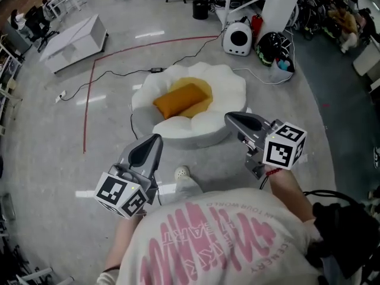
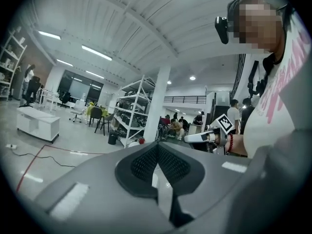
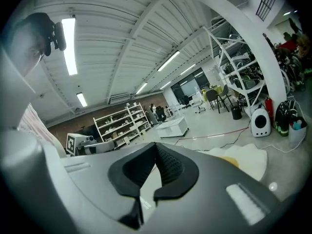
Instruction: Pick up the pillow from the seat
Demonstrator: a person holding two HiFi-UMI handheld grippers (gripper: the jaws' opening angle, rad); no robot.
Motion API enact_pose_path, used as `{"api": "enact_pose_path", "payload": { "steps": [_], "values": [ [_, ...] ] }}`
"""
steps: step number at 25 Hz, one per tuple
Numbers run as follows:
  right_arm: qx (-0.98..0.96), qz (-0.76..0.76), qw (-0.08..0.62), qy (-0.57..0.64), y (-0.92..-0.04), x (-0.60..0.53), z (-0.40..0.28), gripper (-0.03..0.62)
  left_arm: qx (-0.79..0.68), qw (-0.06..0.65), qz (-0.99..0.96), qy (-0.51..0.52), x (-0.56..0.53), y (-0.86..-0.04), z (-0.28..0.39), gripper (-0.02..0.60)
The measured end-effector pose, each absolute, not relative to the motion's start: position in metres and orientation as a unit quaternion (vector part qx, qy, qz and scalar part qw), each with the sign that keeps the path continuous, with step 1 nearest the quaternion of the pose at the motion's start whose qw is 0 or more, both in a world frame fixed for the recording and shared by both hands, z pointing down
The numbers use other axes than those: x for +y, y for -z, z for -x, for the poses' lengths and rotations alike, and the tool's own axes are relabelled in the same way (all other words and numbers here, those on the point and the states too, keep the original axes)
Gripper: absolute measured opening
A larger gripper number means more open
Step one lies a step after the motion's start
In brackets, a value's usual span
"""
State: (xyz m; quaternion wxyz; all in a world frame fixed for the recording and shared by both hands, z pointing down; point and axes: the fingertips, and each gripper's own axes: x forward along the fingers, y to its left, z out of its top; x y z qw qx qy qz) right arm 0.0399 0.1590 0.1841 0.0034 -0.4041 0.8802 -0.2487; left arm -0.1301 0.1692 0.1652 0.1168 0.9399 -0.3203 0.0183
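Observation:
An orange pillow [image 1: 178, 100] lies in the yellow middle of a white, egg-shaped floor seat [image 1: 196, 132] in the head view. Both grippers hover in the air short of the seat's near edge and touch nothing. My left gripper [image 1: 155, 138] is at the lower left, its jaws shut and empty, pointing toward the seat. My right gripper [image 1: 228, 117] is close to the seat's right front rim, also shut and empty. The right gripper view shows its closed pads [image 3: 163, 167], with the seat [image 3: 248, 162] and a sliver of the pillow [image 3: 230, 161] beyond. The left gripper view shows only the hall.
Black cables [image 1: 119, 73] and a red floor line [image 1: 90, 94] run left of and behind the seat. A white low cabinet [image 1: 74, 40] stands at the far left. A white round device [image 1: 237, 38], a black helmet [image 1: 270, 46] and a pillar [image 1: 279, 5] stand behind. The person's shoe [image 1: 182, 173] is near the seat.

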Motion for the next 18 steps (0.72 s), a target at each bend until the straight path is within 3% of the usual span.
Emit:
{"api": "enact_pose_path", "payload": {
  "steps": [18],
  "values": [
    [0.868, 0.442, 0.016, 0.225, -0.162, 0.011, 0.006, 0.005, -0.298, 0.091, -0.95, -0.012, 0.009, -0.147, 0.185, 0.014]
  ]
}}
